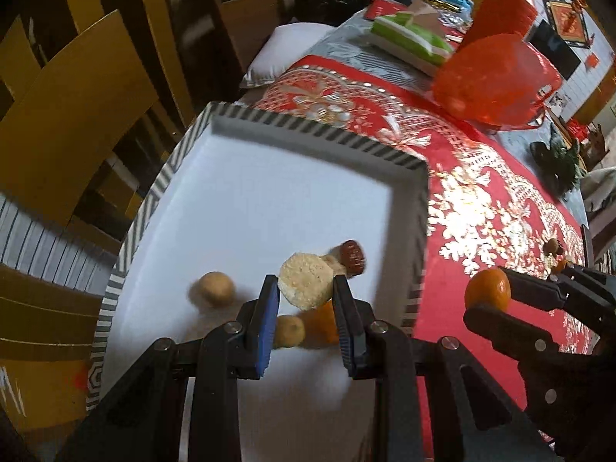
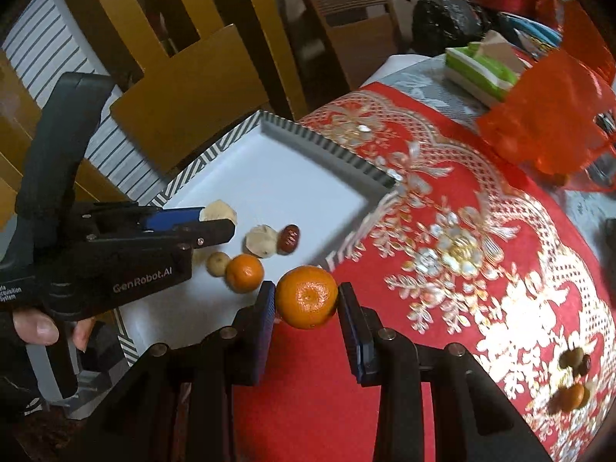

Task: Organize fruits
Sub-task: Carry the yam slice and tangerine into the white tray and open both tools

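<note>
A white tray [image 1: 269, 200] with a striped rim sits on the red tablecloth; it also shows in the right wrist view [image 2: 300, 177]. My left gripper [image 1: 306, 292] is shut on a pale round pastry [image 1: 306, 283] and holds it over the tray; in the right wrist view this gripper [image 2: 215, 223] grips the pastry [image 2: 221, 210]. On the tray lie a second pastry [image 2: 261, 240], a red date [image 2: 289, 236], a small brown fruit [image 2: 217, 263] and a tangerine [image 2: 244, 273]. My right gripper [image 2: 307, 298] is shut on another tangerine [image 2: 307, 296] beside the tray's near corner.
Loose fruits [image 2: 573, 379] lie on the tablecloth at the right. A red plastic bag [image 2: 550, 111] and a green tissue pack [image 2: 481, 71] stand further back. Wooden chairs [image 2: 184, 88] stand along the table's left side.
</note>
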`<action>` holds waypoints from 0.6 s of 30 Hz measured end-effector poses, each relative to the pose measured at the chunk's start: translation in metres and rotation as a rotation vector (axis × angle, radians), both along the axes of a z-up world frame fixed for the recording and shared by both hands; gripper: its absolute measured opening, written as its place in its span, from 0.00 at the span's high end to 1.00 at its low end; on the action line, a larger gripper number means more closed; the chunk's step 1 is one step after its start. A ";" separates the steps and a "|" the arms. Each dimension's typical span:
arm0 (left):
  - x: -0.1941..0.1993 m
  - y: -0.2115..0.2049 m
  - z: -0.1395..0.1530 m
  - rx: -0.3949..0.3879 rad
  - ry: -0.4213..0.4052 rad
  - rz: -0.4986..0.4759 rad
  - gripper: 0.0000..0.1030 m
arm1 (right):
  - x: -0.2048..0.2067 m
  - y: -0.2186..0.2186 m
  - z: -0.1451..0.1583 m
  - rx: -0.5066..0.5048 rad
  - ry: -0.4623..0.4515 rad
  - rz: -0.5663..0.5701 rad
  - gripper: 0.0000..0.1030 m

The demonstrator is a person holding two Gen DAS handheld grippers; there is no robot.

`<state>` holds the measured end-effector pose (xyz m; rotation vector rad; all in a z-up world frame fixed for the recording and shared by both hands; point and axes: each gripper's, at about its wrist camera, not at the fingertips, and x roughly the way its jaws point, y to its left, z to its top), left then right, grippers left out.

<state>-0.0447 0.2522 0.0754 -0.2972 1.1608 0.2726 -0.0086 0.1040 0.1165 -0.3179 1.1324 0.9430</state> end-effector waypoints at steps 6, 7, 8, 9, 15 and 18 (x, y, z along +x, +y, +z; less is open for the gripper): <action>-0.002 0.016 -0.007 -0.005 0.012 0.023 0.74 | 0.005 0.021 -0.003 0.001 0.002 0.024 0.65; -0.002 0.018 -0.007 -0.006 0.014 0.026 0.74 | 0.006 0.024 -0.004 0.002 0.001 0.025 0.65; -0.002 0.020 -0.008 -0.007 0.016 0.029 0.74 | 0.007 0.027 -0.005 0.002 0.006 0.029 0.65; -0.002 0.021 -0.009 -0.008 0.018 0.032 0.74 | 0.008 0.030 -0.005 0.001 0.007 0.034 0.65; -0.001 0.028 -0.016 -0.017 0.029 0.042 0.74 | 0.016 0.045 -0.011 -0.011 0.007 0.053 0.65; 0.000 0.030 -0.020 -0.021 0.040 0.046 0.74 | 0.022 0.051 -0.017 -0.020 0.015 0.055 0.65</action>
